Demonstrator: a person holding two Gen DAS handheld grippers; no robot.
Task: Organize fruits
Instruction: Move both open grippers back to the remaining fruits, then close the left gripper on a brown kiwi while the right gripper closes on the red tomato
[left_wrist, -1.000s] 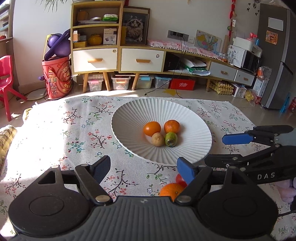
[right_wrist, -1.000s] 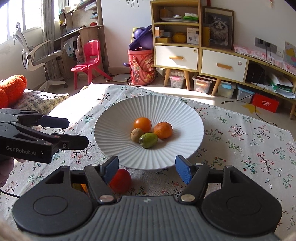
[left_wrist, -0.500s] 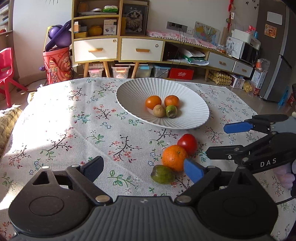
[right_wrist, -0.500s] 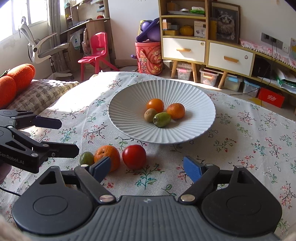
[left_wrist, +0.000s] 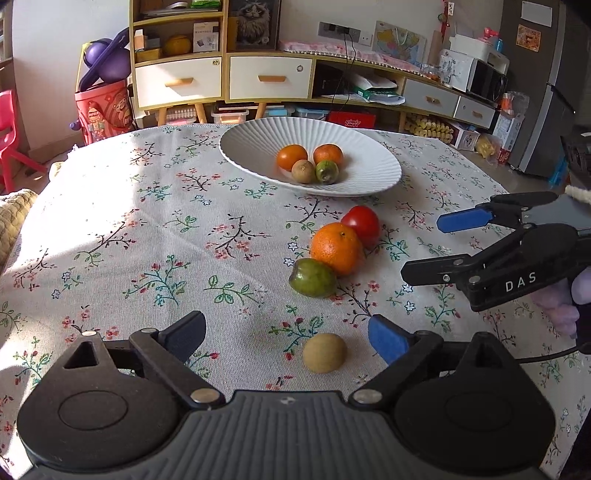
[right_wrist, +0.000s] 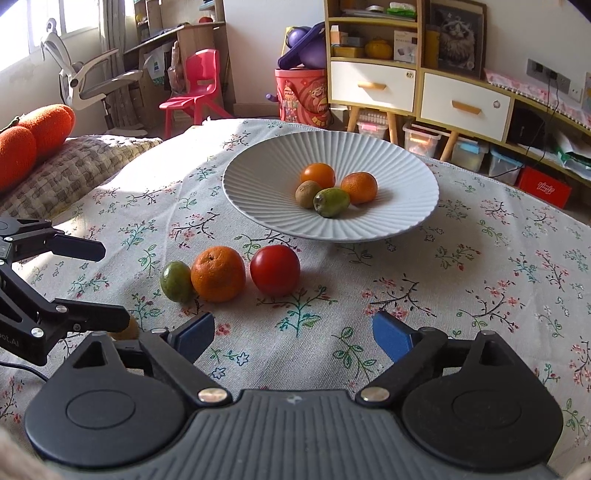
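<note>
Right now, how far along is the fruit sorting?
Done: four fruits sit in the white ribbed plate. In hand: nothing; left gripper and right gripper are both open. Left on the cloth: red tomato, large orange, green fruit, brown kiwi.

Each handheld gripper is matte black plastic with a ribbed grey-black top and two round housings, one behind each finger. The left gripper (left_wrist: 286, 334) has angled black fingers tipped with blue pads (left_wrist: 388, 338), each finger pinned by a silver screw (left_wrist: 203, 396) just behind it. The right gripper (right_wrist: 293, 332) is built alike; seen from the side its body carries white letters "DAS" (left_wrist: 521, 282) (the left one's side shows part of another white marking). A thin black cable (left_wrist: 546, 356) trails behind it, and a pale lilac glove (left_wrist: 557, 302) wraps its handle.
</note>
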